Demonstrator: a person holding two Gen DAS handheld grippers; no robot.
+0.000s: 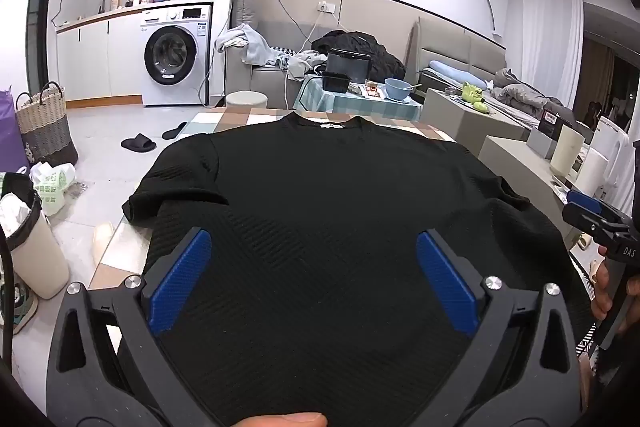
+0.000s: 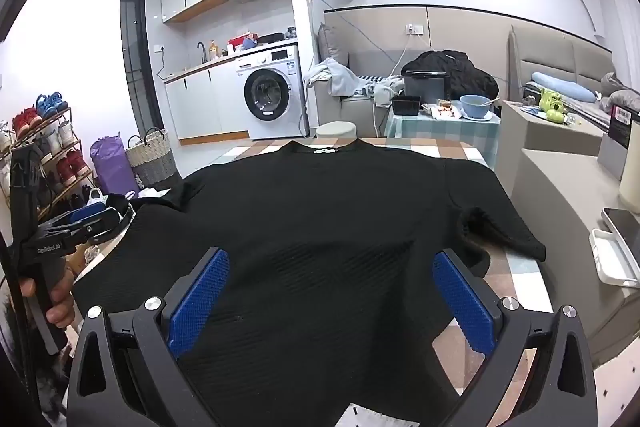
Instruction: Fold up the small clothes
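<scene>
Left wrist view: the black T-shirt (image 1: 320, 211) lies flat on a checked table (image 1: 236, 117), collar at 12 o'clock, hem toward the camera, so its long axis runs from 6 to 12 o'clock. The left gripper (image 1: 314, 267) hangs above the lower body with its blue pads far apart and nothing between them. The cloth looks soft, light and limp, with a ribbed weave, so I judge it will sag and drape when lifted. The right gripper (image 1: 592, 211) appears at 3 o'clock.

Right wrist view: the same shirt fills the table, one short sleeve (image 2: 500, 227) spread toward 3 o'clock. The right gripper's pads also stand wide apart, empty. A good hold, in my opinion, is the sleeve edge or shoulder seam, one side for each gripper.
</scene>
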